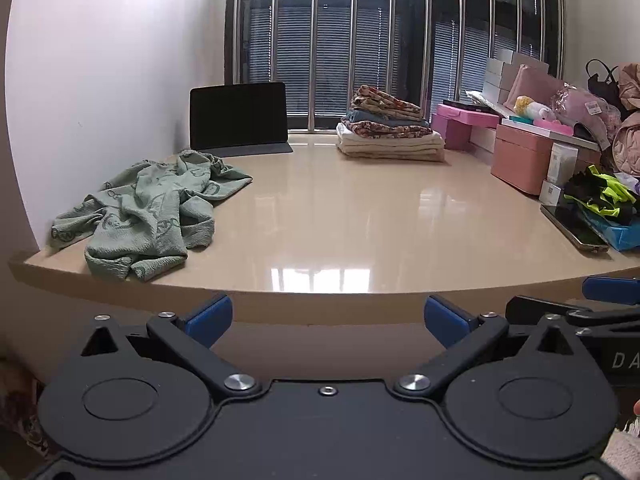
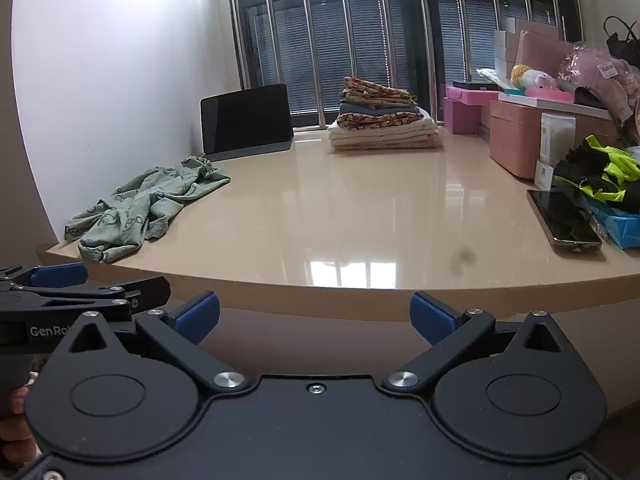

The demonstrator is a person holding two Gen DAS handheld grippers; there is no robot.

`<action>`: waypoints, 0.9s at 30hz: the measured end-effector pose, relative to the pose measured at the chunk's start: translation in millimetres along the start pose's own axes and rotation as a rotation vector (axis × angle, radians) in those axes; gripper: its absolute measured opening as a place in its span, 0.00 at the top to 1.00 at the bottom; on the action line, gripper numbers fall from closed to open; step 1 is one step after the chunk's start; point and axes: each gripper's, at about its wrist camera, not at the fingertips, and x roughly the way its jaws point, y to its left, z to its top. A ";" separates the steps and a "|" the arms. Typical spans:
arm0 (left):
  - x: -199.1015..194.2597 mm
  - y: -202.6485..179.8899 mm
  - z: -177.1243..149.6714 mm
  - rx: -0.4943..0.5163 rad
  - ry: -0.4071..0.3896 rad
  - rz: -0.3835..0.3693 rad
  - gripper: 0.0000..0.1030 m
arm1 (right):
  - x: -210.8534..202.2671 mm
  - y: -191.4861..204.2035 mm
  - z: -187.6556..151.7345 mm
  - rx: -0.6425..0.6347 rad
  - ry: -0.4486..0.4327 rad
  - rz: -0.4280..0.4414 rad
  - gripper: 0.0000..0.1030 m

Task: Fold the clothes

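Note:
A crumpled pale green garment (image 1: 152,208) (image 2: 148,206) with a darker print lies at the left end of the glossy beige table (image 1: 340,216) (image 2: 352,208), close to the wall. My left gripper (image 1: 328,314) hangs open just below the table's front edge, with nothing between its blue pads. My right gripper (image 2: 314,312) is also open and empty, at the same height before the edge. Each gripper shows at the side of the other's view. A stack of folded clothes (image 1: 390,130) (image 2: 384,120) stands at the back by the window.
A dark tablet (image 1: 239,118) (image 2: 247,120) leans at the back left. Pink boxes (image 1: 520,156) (image 2: 516,136) and bags crowd the right side. A phone (image 1: 574,228) (image 2: 562,218) lies beside black and neon-yellow cloth (image 1: 600,196) (image 2: 600,176) on a blue item.

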 end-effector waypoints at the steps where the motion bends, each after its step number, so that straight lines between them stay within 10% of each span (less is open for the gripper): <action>1: 0.0 0.0 0.0 0.000 0.000 0.000 0.00 | 0.2 -0.1 -0.1 0.000 0.000 0.001 0.00; 27: 2.1 0.2 0.5 0.000 0.006 -0.001 0.00 | 1.9 0.8 0.2 0.002 0.007 0.005 0.00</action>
